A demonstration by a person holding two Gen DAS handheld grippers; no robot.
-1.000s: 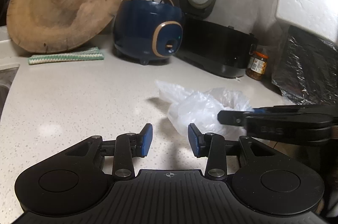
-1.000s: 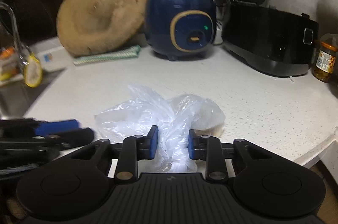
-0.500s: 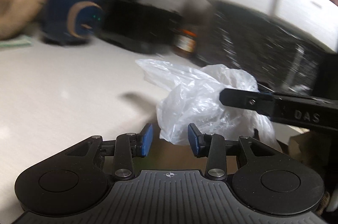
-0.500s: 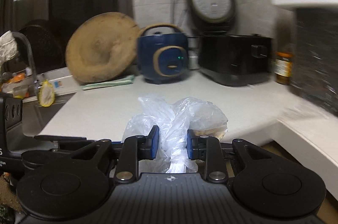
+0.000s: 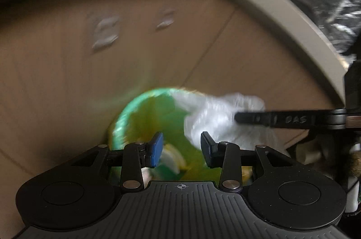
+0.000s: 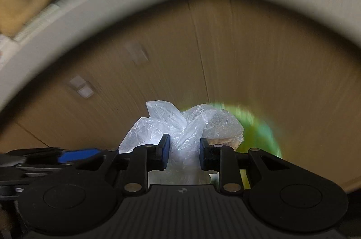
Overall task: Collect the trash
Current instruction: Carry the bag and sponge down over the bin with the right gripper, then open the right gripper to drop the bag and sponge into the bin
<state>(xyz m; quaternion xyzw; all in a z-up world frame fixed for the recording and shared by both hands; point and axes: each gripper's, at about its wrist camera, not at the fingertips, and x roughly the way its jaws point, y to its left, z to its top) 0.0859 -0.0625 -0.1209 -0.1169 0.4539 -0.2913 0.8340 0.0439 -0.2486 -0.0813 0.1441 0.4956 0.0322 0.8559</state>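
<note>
Right gripper (image 6: 182,152) clamps a crumpled plastic bag (image 6: 180,124) above a green-lined bin (image 5: 144,117).
Left gripper (image 5: 179,149) hangs empty, jaws apart, beside it. Pickup looks done; bag sits near the bin's rim, release into it remains.

The plastic bag (image 6: 182,130) is thin, clear and crumpled, its film bunched into a twisted neck with loose folds flaring up on either side. Something pale brown, hard to make out through the film, sits in its right lobe. The bag hangs in the air in front of a tan cabinet face, below the countertop edge. Seen from the left wrist camera it reads as a white, blurred bundle (image 5: 222,117) at the rim of a green bin (image 5: 144,117). The bin is round, mint-rimmed, lined in yellow-green, and seems to hold pale and yellow scraps already; blur smears the details.
</note>
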